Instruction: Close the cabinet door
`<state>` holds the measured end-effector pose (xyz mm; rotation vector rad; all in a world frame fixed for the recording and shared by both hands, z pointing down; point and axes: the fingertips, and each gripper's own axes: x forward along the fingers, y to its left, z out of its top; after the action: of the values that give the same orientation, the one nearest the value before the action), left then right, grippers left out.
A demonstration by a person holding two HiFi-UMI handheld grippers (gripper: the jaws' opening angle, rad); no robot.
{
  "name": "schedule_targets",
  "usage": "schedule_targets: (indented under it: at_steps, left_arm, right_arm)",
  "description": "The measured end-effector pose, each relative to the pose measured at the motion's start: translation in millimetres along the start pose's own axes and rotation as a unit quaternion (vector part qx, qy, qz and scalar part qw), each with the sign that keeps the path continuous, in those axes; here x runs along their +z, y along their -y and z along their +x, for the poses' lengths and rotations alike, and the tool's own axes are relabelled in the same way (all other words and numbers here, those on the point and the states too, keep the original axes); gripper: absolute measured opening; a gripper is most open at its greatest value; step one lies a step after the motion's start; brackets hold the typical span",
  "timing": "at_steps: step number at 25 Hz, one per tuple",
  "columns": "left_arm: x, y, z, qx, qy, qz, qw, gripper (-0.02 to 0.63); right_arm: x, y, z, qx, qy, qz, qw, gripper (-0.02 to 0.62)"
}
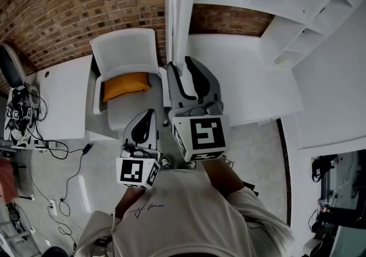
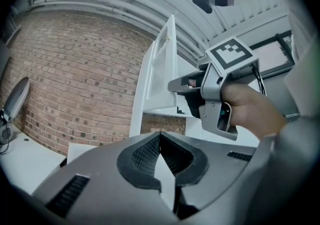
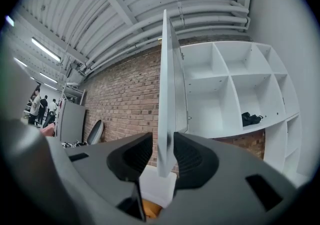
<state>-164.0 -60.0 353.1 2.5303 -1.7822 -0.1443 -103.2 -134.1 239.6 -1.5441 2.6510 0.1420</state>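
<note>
My left gripper, nearest, is closed and empty. My right gripper stands apart astride the door edge, unclamped. Recommended: press the edge squarely rightward toward the far cabinet, guarding against slip.

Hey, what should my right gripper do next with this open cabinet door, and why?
Probably close the right gripper on the cabinet door: its edge stands between the open jaws, and the door juts out from the shelves.

No legible text anywhere
</note>
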Motion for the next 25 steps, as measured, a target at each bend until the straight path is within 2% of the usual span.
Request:
schedule_targets:
  at_steps: [8, 25]
  left_arm:
    - [-4, 1, 8, -0.003, -0.009, -0.001, 1.0000, 0.015]
    - [-4, 11, 16, -0.016, -0.003, -0.013, 0.9998, 0.015]
  right_arm:
    - [3, 4, 3, -0.019, -0.004, -0.015, 1.000, 0.086]
    - [1, 21, -4, -0.024, -0.002, -0.021, 0.999, 0.077]
